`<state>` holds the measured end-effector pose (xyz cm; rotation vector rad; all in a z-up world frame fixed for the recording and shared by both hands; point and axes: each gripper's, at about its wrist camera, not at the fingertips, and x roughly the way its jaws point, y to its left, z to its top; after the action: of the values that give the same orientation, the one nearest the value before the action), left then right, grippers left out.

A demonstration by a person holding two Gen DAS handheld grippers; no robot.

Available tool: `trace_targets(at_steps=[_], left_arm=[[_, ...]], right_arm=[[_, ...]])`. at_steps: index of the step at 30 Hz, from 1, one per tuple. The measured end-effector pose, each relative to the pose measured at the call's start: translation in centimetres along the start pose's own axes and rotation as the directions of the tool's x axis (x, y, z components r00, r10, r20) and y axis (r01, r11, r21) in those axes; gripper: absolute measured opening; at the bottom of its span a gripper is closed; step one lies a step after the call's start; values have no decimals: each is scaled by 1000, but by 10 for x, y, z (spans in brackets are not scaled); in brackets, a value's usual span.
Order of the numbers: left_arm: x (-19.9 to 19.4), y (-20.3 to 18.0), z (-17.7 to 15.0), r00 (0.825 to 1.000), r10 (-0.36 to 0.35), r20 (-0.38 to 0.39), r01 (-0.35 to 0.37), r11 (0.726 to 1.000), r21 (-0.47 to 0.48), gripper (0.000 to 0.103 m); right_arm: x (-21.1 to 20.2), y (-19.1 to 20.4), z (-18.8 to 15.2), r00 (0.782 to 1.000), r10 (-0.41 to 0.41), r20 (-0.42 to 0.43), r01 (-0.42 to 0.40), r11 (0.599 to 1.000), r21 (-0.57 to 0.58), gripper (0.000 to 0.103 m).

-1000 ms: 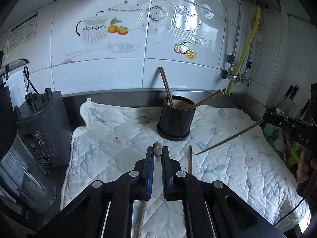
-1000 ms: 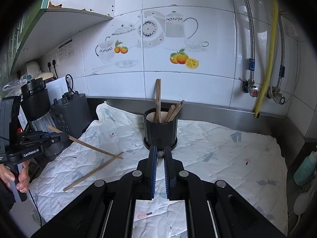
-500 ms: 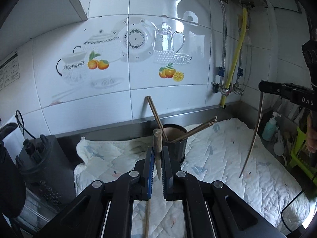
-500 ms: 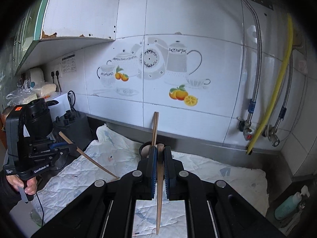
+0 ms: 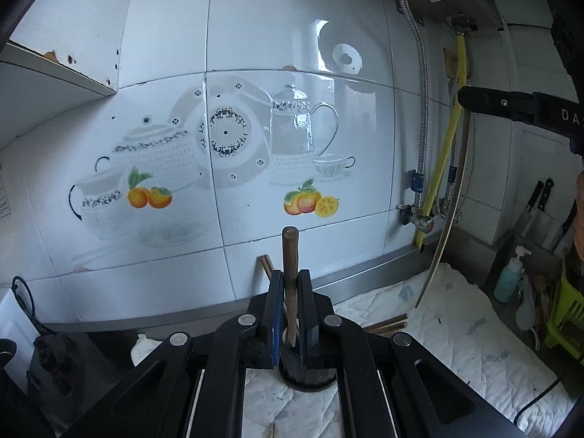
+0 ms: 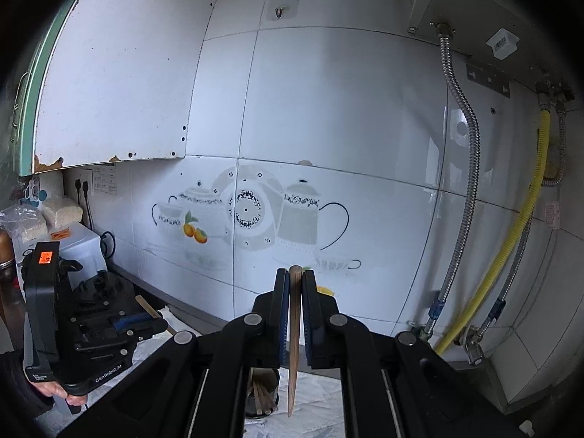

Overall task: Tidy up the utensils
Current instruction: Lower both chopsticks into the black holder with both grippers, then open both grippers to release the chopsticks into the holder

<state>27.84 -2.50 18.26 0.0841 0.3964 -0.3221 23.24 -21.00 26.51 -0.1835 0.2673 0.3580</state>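
White wall tiles (image 5: 277,29) printed with teapots, a plate and oranges filled the background in both views, with a steel strip running along their foot above the counter. Below lay a white quilted cloth (image 5: 456,332) spread over the counter, and at the right a yellow gas hose (image 6: 511,259) and a corrugated metal hose (image 6: 463,204) ran down the wall. A dark blender base (image 5: 54,368) stood at the left edge of the cloth, and a teal soap bottle (image 5: 509,277) stood at the far right near some knives. On the cloth, a black ribbed utensil holder (image 5: 306,368) sat directly under the left gripper (image 5: 291,314), with brown chopsticks leaning out of it. The left gripper's jaws were pressed narrowly on a wooden chopstick (image 5: 290,270), held upright with its blunt end above the fingertips and its lower part pointing down toward the holder's mouth. The right gripper (image 6: 295,314) was likewise clamped on a second chopstick (image 6: 294,343), upright, its thin tip hanging just beside the holder (image 6: 261,398) and above the cloth. In the left view that second chopstick (image 5: 447,215) hung well to the right of the holder. One small wooden tip (image 5: 272,429) showed on the cloth at the bottom edge
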Motion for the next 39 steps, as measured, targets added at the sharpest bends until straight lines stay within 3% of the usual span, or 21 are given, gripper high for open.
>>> trace_targets(at_steps=[7, 13, 21, 31, 36, 39], left_arm=[[58, 10, -3, 998, -23, -54, 20, 999, -48, 7], [89, 16, -21, 993, -35, -117, 27, 997, -68, 7], [107, 24, -39, 987, -36, -157, 24, 997, -77, 7], [112, 31, -50, 976, -47, -214, 22, 993, -117, 9], [98, 31, -49, 976, -27, -217, 2, 994, -112, 16], [81, 32, -45, 979, -17, -203, -7, 993, -117, 35]], right_arm=[[42, -9, -3, 999, 47, -4, -47, 997, 62, 9], [82, -5, -27, 995, 93, -42, -88, 991, 104, 9], [113, 1, -51, 991, 110, -81, -100, 987, 124, 9], [132, 1, -77, 974, 110, -197, -88, 989, 120, 10], [121, 1, -78, 974, 94, -205, -73, 992, 105, 11], [106, -1, -75, 977, 97, -192, -76, 990, 117, 12]])
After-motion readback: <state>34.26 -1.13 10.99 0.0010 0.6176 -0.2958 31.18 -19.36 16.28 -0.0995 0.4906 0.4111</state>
